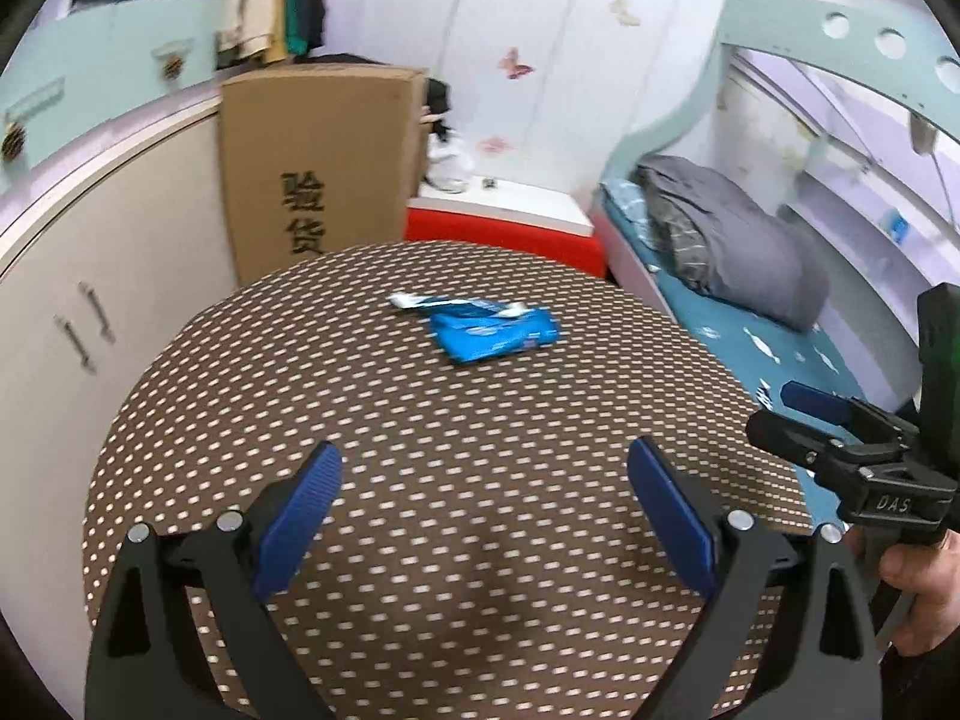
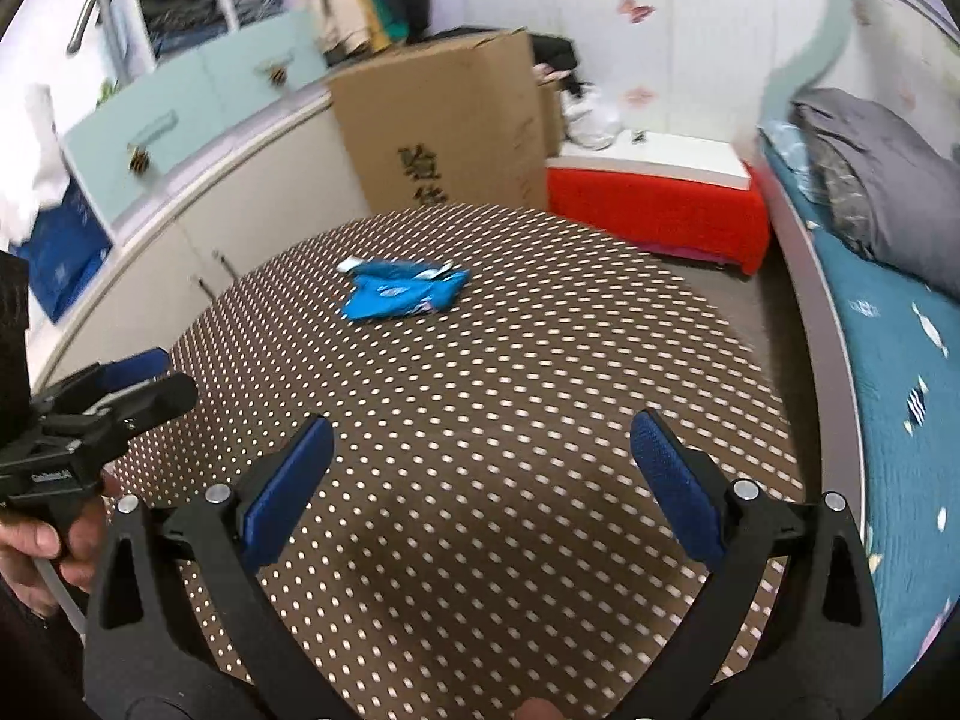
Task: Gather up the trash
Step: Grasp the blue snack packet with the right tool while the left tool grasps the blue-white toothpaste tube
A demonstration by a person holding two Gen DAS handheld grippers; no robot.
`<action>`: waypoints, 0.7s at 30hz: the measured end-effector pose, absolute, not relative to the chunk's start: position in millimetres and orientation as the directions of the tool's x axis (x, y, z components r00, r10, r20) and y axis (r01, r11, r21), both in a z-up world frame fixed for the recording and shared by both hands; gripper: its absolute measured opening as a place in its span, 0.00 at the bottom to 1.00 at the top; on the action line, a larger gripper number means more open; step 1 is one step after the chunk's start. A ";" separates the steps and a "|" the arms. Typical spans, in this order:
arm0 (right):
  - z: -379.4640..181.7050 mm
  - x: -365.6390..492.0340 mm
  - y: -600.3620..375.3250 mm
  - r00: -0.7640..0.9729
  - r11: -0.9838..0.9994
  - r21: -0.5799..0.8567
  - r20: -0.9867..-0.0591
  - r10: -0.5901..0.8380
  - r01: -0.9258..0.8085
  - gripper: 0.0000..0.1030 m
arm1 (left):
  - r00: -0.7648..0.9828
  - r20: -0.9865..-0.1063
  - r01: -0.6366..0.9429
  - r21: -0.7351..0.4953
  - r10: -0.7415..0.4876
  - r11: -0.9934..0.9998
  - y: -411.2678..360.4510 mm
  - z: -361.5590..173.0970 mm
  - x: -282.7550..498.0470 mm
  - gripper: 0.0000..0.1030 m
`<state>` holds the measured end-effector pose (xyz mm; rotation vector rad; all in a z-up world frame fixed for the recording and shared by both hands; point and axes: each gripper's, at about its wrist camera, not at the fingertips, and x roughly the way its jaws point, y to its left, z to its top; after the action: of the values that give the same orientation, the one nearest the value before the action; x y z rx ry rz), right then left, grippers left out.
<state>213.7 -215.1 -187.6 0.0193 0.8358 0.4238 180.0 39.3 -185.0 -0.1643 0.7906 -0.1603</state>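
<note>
On the dotted brown worktop (image 1: 420,480), toward its far side, lies a blue wrapper (image 1: 495,333) with a torn white-and-blue strip (image 1: 420,302) touching its far edge. Both are untouched. The left gripper (image 1: 483,495) and right gripper (image 2: 480,474) hover over the near part, jaws wide apart, holding nothing. By my reckoning the collecting has hardly begun; no bin is in sight.

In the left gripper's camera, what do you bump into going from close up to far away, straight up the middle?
Open left gripper → brown dotted round table → crumpled blue plastic wrapper → red-sided white-topped bench → white wall with pink butterfly stickers.
</note>
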 end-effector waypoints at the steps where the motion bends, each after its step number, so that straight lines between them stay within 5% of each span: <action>1: -190.9 217.7 -208.3 0.583 0.913 0.175 -0.722 0.373 -0.368 0.94 | 0.693 -0.694 0.071 -0.204 -0.196 0.976 43.5 -187.2 180.2 0.91; 12: -218.5 279.5 -112.0 0.530 0.789 -0.033 -0.758 0.381 -0.614 0.94 | 0.690 -0.718 -0.058 -0.187 -0.096 0.981 96.0 -206.5 180.9 0.91; 17: -244.1 309.8 -78.9 0.499 0.709 -0.141 -0.802 0.327 -0.691 0.88 | 0.683 -0.727 -0.085 -0.177 -0.072 0.981 109.1 -211.6 189.5 0.91; 21: -251.8 332.4 -76.5 0.461 0.711 -0.083 -0.812 0.358 -0.698 0.74 | 0.678 -0.733 -0.099 -0.169 -0.058 0.981 115.0 -214.9 197.4 0.91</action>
<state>332.4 -76.5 -251.8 -0.4406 0.8707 0.6758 197.4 115.0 -214.9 -0.2015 0.8272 0.0235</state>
